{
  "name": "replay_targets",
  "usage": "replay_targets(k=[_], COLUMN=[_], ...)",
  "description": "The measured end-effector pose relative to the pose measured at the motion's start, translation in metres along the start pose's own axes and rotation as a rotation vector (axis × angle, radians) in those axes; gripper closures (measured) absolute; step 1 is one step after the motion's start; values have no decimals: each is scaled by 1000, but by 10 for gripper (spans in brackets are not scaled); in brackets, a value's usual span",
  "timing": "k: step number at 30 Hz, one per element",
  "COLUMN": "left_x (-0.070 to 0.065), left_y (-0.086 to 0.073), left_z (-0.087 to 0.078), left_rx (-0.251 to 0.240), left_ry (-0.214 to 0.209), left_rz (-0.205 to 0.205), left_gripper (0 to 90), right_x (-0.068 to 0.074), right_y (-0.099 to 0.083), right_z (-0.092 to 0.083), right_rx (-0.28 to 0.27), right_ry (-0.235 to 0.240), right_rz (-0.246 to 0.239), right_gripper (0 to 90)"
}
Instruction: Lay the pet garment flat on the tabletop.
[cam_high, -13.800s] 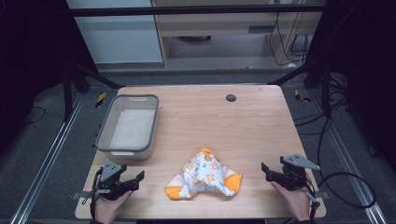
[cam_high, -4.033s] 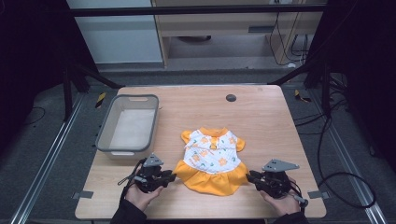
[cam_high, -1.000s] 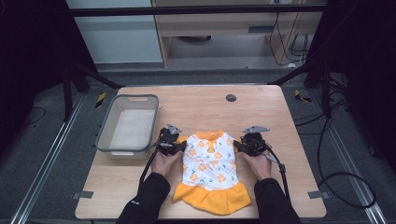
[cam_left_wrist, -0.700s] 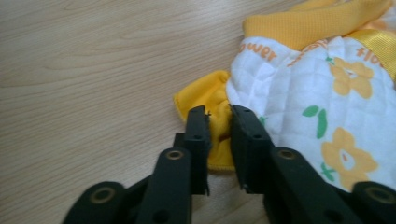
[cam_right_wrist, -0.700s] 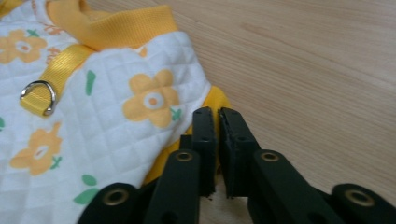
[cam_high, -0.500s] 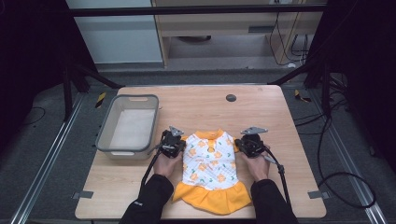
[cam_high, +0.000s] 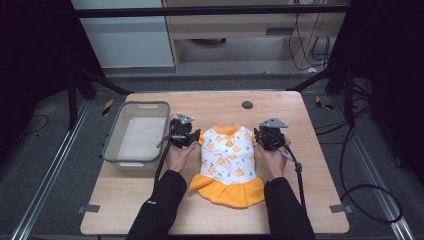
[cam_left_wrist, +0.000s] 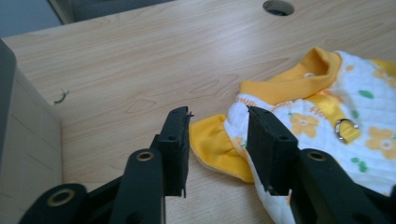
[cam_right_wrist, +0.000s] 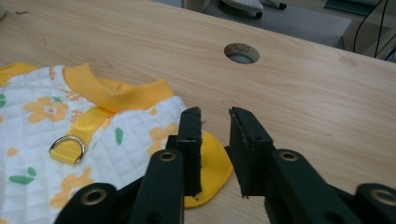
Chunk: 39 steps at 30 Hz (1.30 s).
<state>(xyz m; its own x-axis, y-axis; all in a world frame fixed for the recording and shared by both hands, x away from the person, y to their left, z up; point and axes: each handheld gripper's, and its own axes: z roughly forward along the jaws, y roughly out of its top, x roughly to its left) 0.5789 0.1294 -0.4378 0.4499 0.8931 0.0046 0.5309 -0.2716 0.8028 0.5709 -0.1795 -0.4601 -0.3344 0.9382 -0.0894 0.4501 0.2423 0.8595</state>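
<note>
Only partial orange lettering, "How", on the dress (cam_left_wrist: 327, 126) is readable.

Both forearms in black sleeves reach in from the table's near edge, roughly parallel and well apart. The left gripper (cam_high: 184, 134) and the right gripper (cam_high: 270, 135) sit level with each other around mid-table. Each pair of jaws has just been opening and stands parted, with nothing pinched between them.

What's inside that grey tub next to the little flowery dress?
The grey tub looks empty: its pale floor shows bare in the high view. The strip just behind its near wall is hidden. The dress lies flat on the table beside it.
</note>
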Motion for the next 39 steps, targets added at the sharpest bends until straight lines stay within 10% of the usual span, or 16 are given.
replay_targets(k=[9,20,39], left_x=[-7,-16,-43], left_y=[-17,-78,-118], left_z=[-59,-112,-106], left_rx=[-54,-29,80], left_ry=[-108,-180,-224], left_rz=[53,114,150], left_gripper=[530,528,517], right_x=[3,24,37], right_y=[6,-41,-108], right_z=[-53,-119,-136], right_rx=[-53,-21,158], right_ry=[124,271,281], right_rz=[-14,-29,-32], right_gripper=[638,593,543])
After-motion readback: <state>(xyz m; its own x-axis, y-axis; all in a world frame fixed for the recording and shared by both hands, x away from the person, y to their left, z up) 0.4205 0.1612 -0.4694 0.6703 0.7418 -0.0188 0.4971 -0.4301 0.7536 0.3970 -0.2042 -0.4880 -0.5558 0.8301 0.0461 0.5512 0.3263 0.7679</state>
